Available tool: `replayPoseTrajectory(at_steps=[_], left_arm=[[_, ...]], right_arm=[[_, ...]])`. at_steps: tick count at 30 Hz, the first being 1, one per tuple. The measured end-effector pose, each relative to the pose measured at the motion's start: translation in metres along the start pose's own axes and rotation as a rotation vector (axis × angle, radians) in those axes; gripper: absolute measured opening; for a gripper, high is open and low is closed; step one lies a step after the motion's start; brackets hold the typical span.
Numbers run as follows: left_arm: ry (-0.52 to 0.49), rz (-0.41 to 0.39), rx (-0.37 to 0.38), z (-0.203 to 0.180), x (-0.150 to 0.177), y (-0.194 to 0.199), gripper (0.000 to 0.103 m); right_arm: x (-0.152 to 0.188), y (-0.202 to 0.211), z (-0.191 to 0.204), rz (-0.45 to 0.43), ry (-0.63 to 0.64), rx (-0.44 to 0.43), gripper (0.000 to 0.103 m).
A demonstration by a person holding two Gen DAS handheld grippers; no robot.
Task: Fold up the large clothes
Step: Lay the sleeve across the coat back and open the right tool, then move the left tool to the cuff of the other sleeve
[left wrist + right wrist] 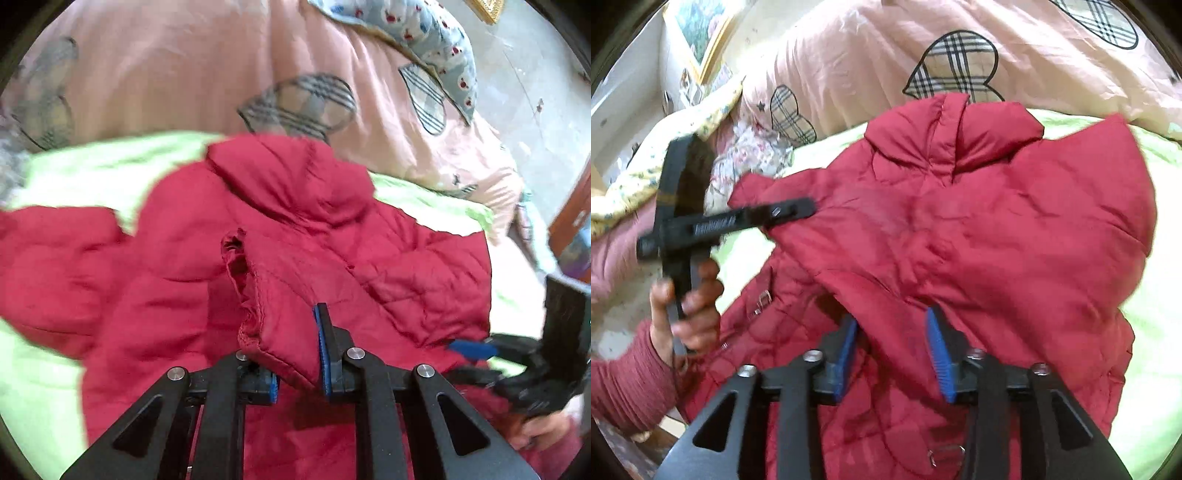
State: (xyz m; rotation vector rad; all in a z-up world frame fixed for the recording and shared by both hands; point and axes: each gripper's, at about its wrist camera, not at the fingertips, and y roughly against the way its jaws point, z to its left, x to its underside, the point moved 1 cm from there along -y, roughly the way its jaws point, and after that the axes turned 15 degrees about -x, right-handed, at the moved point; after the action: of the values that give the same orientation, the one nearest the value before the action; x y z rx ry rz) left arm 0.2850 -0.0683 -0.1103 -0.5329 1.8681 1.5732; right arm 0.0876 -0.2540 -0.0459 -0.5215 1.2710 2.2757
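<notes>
I am looking down both grippers at a red quilted jacket (280, 229) spread over a lime-green sheet (85, 166) on a bed, its hood (291, 177) lying toward a heaped pink duvet (177, 66) patterned with plaid hearts. My left gripper (295, 354) is clenched on the jacket's sleeve cuff (273, 314): the blue-padded fingers (321, 350) pinch the hemmed end, which stands up between them. In the right wrist view that same gripper (809, 206) appears from the side at the jacket's left edge, held by a hand (687, 306) in a dark red knitted sleeve (628, 391). My right gripper (892, 354) is released: its blue pads (938, 354) stand apart over a fold of the red fabric, which lies between them without being pinched. A pale blue printed quilt (421, 40) lies on top of the duvet, near a framed picture (701, 33) on the wall.
</notes>
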Motion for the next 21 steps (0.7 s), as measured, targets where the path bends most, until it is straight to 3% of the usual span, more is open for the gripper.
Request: replayPoseTrajectory(at_steps=[3,11,16,18,20,21], left_arm=[[0.002,-0.073,-0.102,0.001,0.004,0.005,0.015],[0.005,-0.077,-0.212,0.020,0.019,-0.003,0.017],[-0.012,-0.074,-0.266,0.017,0.027,0.000,0.022],[-0.001,-0.057,-0.253,0.023,0.030,0.003,0.030],[0.030,-0.041,-0.248,0.032,0.033,0.010,0.045],[0.045,-0.035,-0.251,0.039,0.032,0.009,0.045]], right_arm=[[-0.006,0.006,-0.001,-0.044,-0.014,0.014,0.051],[-0.039,0.022,-0.032,-0.141,-0.047,0.237,0.053],[-0.046,-0.015,-0.070,-0.027,-0.103,0.348,0.055],[-0.040,-0.028,-0.084,0.008,-0.134,0.377,0.055],[-0.033,-0.037,-0.093,0.020,-0.139,0.385,0.055],[-0.031,-0.037,-0.093,0.010,-0.138,0.385,0.055]])
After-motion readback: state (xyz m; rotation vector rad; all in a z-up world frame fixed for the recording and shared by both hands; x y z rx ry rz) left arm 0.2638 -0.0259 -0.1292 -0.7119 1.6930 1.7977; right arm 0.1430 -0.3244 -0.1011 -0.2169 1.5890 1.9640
